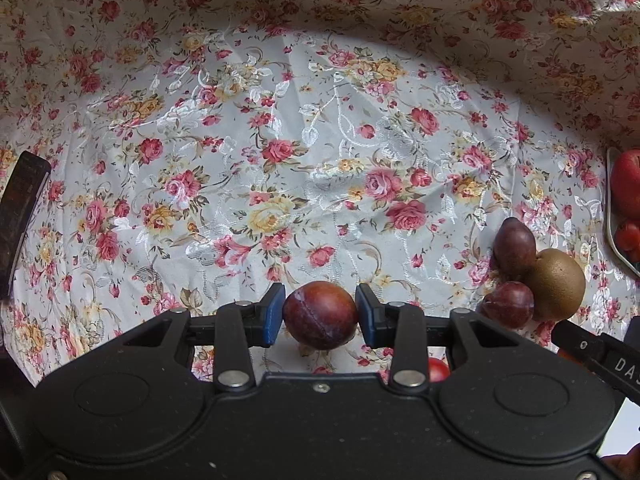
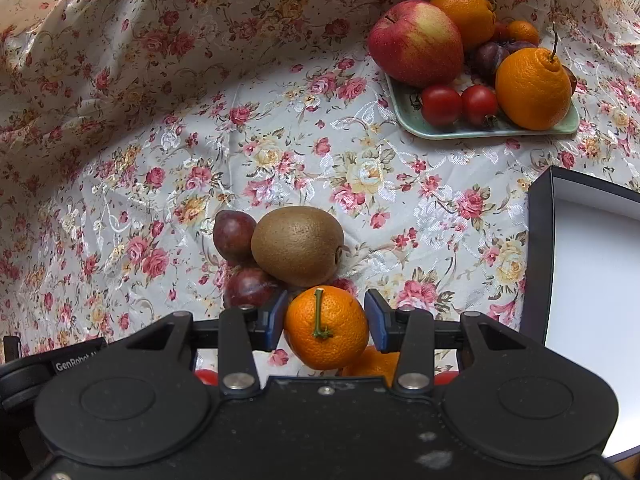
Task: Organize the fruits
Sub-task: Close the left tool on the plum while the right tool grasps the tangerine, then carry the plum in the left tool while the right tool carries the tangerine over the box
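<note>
We hold a plum clamped between the left gripper pads, and a mandarin clamped in the right gripper. Risk: round, smooth fruit may roll out sideways; the kiwi sits just beyond the right fingertips.

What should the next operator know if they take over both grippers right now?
Left gripper: shut on a dark red plum, held above the floral cloth.
Right gripper: shut on a stemmed mandarin.
On the cloth: a kiwi touching two plums, a green tray holding an apple, oranges, tomatoes and plums, and an open dark box on the right.
Done: tray partly loaded.
Left: place both held fruits, then the kiwi cluster.
</note>
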### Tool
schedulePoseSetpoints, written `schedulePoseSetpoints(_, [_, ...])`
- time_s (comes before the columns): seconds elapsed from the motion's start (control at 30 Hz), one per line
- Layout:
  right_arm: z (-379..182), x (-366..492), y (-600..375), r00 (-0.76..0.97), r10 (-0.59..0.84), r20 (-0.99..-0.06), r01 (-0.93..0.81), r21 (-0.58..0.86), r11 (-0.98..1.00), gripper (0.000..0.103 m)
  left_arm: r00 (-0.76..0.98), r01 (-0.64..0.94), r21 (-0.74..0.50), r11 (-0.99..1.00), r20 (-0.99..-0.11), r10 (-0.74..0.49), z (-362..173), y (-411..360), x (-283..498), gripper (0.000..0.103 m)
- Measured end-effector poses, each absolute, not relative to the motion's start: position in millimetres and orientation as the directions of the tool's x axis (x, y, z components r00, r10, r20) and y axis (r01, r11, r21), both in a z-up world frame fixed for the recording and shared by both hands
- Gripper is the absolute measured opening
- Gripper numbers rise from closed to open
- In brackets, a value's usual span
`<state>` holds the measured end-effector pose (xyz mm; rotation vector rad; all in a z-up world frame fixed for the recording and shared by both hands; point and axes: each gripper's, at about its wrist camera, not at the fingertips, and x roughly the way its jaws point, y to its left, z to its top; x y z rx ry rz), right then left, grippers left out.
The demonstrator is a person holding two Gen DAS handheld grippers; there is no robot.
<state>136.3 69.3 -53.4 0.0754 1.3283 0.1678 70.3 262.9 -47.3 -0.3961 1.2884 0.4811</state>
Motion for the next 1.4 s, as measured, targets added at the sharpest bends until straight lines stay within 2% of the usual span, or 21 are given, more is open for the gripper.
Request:
schedulePoseSetpoints(0.2, [-47.3,131.9,64.5,0.251,0.154,-0.956,-0.095,0.134,0.986,0.044,0.246,-0.508,-0.021,0.861,-0.961,0.122,-25.0,245.1,71.5,0.047])
schedulePoseSetpoints(0.7, [-21.6,102.7,13.9,0.291,0.168,-0.942,-0.065,0.156,0.986,0.044,0.276,-0.389,-0.031,0.921,-0.958,0.085,-8.7,184.0,52.1,0.047])
schedulePoseSetpoints(1.4, [-14.1,87.9,-149.6,0.34,-0.005,-0.941,0.241,0.082,0.967,0.044,0.33,-0.111,-0.075,0.991,-0.943,-0.035,11.9,24.5,54.6,0.047])
